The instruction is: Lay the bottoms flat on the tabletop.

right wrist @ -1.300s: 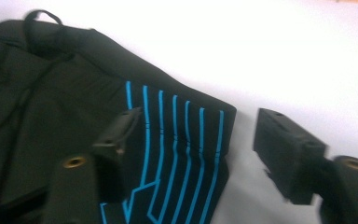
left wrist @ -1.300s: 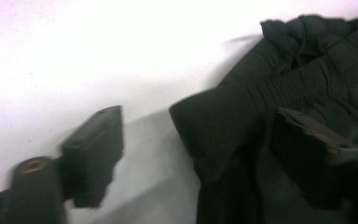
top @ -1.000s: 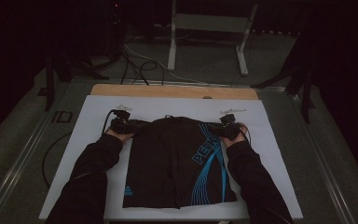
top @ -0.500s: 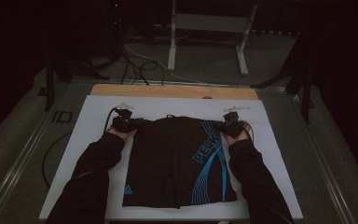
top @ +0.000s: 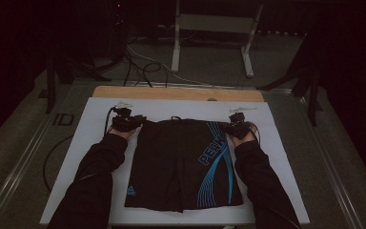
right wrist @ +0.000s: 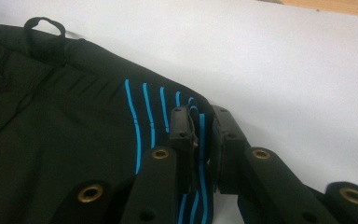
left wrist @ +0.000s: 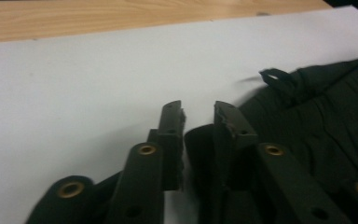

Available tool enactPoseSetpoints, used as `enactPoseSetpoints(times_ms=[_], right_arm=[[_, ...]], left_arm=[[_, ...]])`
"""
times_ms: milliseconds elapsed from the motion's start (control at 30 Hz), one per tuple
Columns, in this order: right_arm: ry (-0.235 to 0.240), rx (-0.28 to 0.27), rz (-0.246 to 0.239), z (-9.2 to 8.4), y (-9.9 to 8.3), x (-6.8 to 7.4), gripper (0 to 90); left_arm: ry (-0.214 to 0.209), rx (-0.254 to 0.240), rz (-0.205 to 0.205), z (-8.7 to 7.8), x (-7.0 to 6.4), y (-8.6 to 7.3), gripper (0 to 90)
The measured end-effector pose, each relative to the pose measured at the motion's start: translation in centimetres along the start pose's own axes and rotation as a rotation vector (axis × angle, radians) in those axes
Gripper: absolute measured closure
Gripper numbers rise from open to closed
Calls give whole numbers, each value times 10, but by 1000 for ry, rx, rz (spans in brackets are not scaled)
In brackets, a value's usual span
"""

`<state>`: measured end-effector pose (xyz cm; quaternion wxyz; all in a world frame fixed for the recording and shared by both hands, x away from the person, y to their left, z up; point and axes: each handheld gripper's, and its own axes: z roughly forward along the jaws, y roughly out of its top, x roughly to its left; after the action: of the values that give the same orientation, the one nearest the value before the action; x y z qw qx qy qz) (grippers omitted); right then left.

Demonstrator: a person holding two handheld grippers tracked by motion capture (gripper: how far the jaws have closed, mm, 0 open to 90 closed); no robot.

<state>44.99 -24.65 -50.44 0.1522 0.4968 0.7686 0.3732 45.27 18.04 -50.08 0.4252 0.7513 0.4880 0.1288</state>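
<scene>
From above, a pair of black shorts (top: 183,164) with blue stripes and lettering is lying flat on a white board (top: 86,157) that is covering most of the table, a strip of bare wood (top: 176,93) showing along the far edge. The person's sleeved forearms are reaching in from the near side, the left gripper (top: 138,120) sitting at the waistband's left corner and the right gripper (top: 228,127) at its right corner. Looking along the left gripper (left wrist: 198,112), its jaws have just been easing slightly apart after closing; a fold of the black waistband is standing up between them, and the right-hand pad is pressing against it. A small cord loop (left wrist: 275,77) is lying farther along the waistband. Looking along the right gripper (right wrist: 204,119), its jaws are pinching the striped corner of the shorts (right wrist: 65,121), the cloth bunching between the pads.
</scene>
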Motion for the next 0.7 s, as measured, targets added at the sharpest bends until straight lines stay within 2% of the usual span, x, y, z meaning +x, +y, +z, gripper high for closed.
enactPoseSetpoints(times_ms=[67,167,300,367,533,600,700], right_arm=[[2,2,0,0,0,0,809],[1,3,-3,0,0,0,809],[1,2,-4,0,0,1,809],[0,4,-9,0,1,1,809],[-8,10,-9,0,2,0,810],[-11,10,-5,0,2,0,810],[-16,14,-10,1,2,0,810]], left_arm=[[-4,26,14,3,-2,-1,805],[25,50,35,9,-5,-2,848],[68,80,60,17,-4,-4,874],[73,91,67,21,-4,-6,877],[109,94,103,26,-7,-7,893],[115,98,92,25,-8,-5,888],[121,68,75,19,-9,-1,746]])
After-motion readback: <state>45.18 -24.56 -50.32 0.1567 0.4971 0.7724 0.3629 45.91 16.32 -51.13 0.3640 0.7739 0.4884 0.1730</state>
